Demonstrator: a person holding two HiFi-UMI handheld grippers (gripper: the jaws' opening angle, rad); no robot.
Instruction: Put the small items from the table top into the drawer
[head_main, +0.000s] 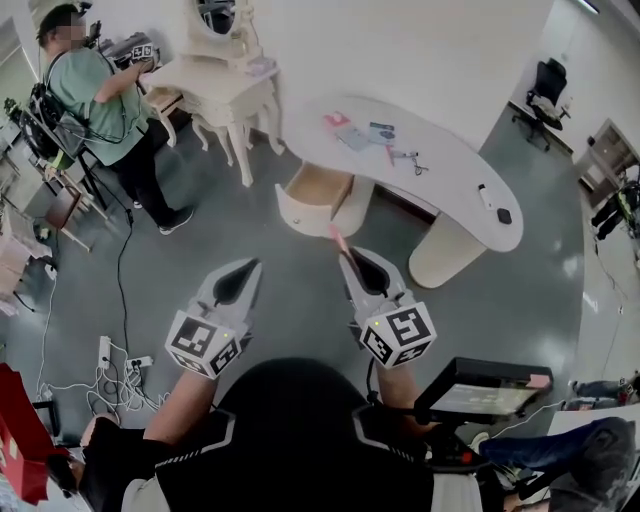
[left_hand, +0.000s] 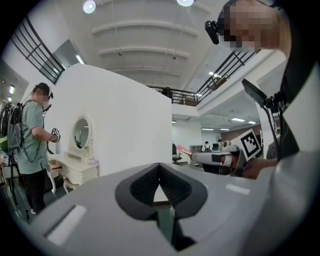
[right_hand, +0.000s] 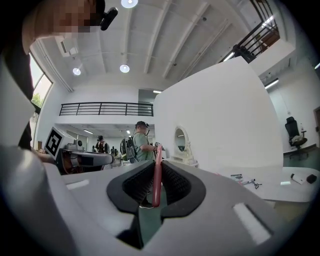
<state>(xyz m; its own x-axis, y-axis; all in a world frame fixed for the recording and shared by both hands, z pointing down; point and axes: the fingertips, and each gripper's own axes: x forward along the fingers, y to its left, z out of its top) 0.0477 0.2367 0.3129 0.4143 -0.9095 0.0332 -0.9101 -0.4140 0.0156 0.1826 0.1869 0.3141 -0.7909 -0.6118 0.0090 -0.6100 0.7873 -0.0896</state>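
Grey floor (head_main: 200, 250) spreads under everything in the head view. At the far left a person in a green shirt (head_main: 100, 95) stands at a cream dresser (head_main: 215, 85) with an oval mirror (head_main: 218, 15).

Nearer, the left gripper (head_main: 248, 266) hangs over the floor with its jaws drawn together to a point and nothing between them; its own view shows the dark pads (left_hand: 142, 185) meeting at the tip.

Just beyond, a drawer (head_main: 300, 215) stands pulled out from the left end of the curved white table (head_main: 450, 150), its wooden inside showing.

The right gripper (head_main: 343, 255) is clamped on a thin pink stick (head_main: 335, 238), which juts past the jaw tips toward the drawer, short of its front. The right gripper view shows the stick upright between the ribbed pads (right_hand: 172, 182).

On the table top lie a pink packet (head_main: 335, 120), a blue-grey sheet (head_main: 355, 140), a small blue packet (head_main: 381, 130) and a small wiry tool (head_main: 412, 160). Well apart, toward the right end, sit a small white piece (head_main: 484, 196) and a small black piece (head_main: 504, 215).
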